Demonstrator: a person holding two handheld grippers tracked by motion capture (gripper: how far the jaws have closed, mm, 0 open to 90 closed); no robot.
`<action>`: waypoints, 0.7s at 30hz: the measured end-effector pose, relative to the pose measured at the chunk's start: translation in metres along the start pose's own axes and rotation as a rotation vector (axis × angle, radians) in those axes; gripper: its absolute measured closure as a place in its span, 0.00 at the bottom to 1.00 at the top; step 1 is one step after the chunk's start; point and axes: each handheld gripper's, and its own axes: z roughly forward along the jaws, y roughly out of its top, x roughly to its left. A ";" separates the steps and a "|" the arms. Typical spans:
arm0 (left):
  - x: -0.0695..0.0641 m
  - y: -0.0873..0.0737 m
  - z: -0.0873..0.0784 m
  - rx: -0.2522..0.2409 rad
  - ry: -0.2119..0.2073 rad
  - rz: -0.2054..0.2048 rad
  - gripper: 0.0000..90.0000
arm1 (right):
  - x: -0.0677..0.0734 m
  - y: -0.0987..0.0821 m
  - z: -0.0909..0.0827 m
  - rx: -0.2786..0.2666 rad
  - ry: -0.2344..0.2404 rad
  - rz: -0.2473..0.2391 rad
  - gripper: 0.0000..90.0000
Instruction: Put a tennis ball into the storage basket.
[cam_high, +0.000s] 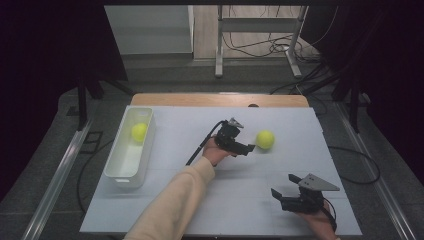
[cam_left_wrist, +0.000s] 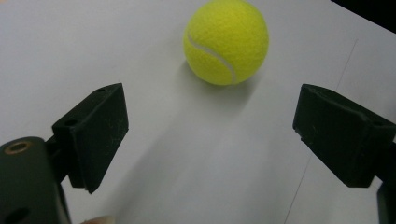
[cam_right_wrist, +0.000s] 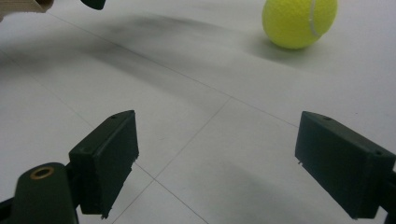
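A yellow tennis ball (cam_high: 265, 139) lies on the white table top (cam_high: 210, 200), right of centre. My left gripper (cam_high: 247, 143) points at it from the left and stops just short, jaws open. In the left gripper view the ball (cam_left_wrist: 226, 42) sits ahead of the open gripper (cam_left_wrist: 210, 135), beyond the fingertips, with nothing between the pads. A second tennis ball (cam_high: 139, 131) rests inside the white bin (cam_high: 125, 172) at the left. My right gripper (cam_high: 283, 185) hovers near the front right corner, open and empty (cam_right_wrist: 217, 158); the loose ball (cam_right_wrist: 299, 21) lies far ahead of it.
The bin stands lengthwise along the table's left edge. A cream sleeve (cam_high: 170, 205) reaches diagonally across the front middle of the table. Beyond the far edge stand a metal frame (cam_high: 260, 30) and loose cables on the floor.
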 end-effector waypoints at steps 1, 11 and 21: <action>0.000 0.000 0.001 0.000 -0.002 0.000 0.12 | 0.000 0.000 0.000 0.000 0.000 -0.001 0.16; -0.002 0.001 0.009 0.000 -0.001 0.001 0.12 | 0.000 0.000 0.000 0.000 0.001 -0.002 0.16; -0.004 0.002 0.017 0.002 0.000 0.010 0.12 | 0.000 0.000 0.000 0.001 0.002 -0.002 0.16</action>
